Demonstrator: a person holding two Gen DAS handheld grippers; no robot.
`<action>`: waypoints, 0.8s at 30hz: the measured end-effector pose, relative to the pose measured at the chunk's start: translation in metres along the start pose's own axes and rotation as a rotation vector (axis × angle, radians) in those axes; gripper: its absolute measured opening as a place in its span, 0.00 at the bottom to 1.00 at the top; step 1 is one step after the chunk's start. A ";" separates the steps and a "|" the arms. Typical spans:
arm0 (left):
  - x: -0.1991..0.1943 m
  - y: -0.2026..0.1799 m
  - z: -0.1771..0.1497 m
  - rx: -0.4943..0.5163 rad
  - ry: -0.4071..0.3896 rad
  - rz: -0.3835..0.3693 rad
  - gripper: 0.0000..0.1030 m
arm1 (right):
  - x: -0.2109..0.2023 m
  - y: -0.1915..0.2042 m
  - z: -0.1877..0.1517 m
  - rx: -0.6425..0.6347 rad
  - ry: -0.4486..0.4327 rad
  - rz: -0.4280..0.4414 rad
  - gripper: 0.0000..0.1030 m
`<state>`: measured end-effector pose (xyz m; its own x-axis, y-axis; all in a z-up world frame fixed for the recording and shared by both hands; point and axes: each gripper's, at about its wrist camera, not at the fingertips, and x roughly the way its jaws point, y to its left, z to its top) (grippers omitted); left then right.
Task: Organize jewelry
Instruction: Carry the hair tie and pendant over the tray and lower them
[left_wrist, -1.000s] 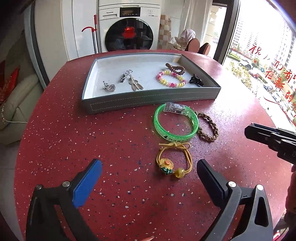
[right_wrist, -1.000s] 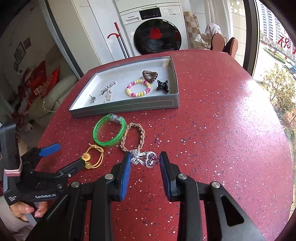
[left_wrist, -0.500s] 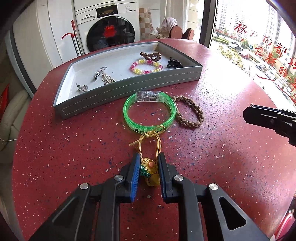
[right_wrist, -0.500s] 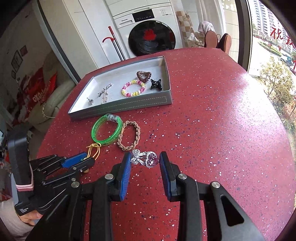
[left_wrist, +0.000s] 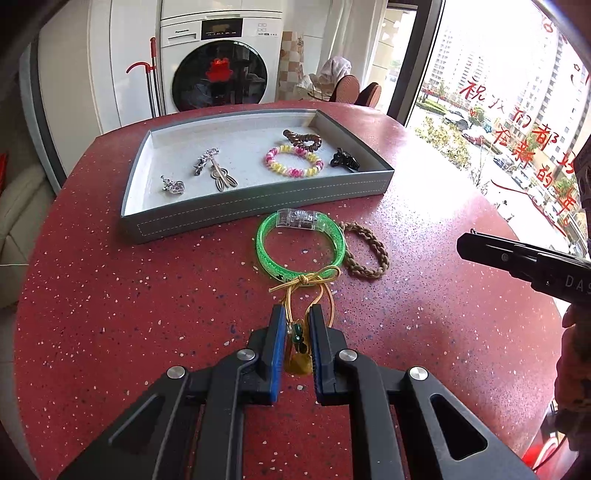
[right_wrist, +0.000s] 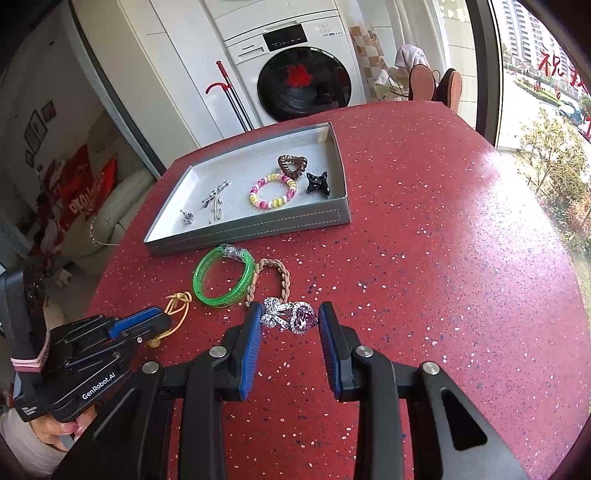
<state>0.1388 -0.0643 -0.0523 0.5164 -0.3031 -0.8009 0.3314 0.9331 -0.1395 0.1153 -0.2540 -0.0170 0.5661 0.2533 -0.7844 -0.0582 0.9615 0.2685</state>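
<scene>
My left gripper (left_wrist: 296, 321) is shut on the yellow cord bracelet (left_wrist: 303, 283), its beads pinched between the blue pads; it also shows in the right wrist view (right_wrist: 177, 308). My right gripper (right_wrist: 290, 319) is shut on a silver brooch with a purple heart stone (right_wrist: 291, 317), held just above the table. A green bangle (left_wrist: 301, 245) and a braided brown band (left_wrist: 365, 254) lie on the red table before the grey tray (left_wrist: 258, 205). The tray holds a pink-yellow bead bracelet (left_wrist: 293, 160), a brown hair tie (left_wrist: 303, 139), a black clip (left_wrist: 344, 159) and silver pins (left_wrist: 214, 171).
The round red speckled table (right_wrist: 443, 258) drops off at the left and right edges. A washing machine (left_wrist: 219, 59) stands behind the table. The right gripper's black body (left_wrist: 517, 262) shows at the right of the left wrist view.
My left gripper went from wide open to shut on the yellow cord bracelet and drew closer to it. My right gripper kept its hold on the brooch and barely moved.
</scene>
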 end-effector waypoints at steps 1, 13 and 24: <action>-0.003 0.002 0.002 0.000 -0.008 0.002 0.30 | 0.000 0.001 0.003 0.002 -0.001 0.004 0.33; -0.018 0.034 0.058 -0.028 -0.102 0.015 0.30 | 0.018 0.029 0.065 -0.025 -0.012 0.047 0.33; 0.017 0.076 0.127 -0.070 -0.115 0.082 0.30 | 0.077 0.049 0.137 -0.059 0.008 0.027 0.33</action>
<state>0.2731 -0.0231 -0.0027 0.6278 -0.2419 -0.7398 0.2310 0.9656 -0.1196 0.2689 -0.2016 0.0129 0.5572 0.2800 -0.7817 -0.1216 0.9588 0.2568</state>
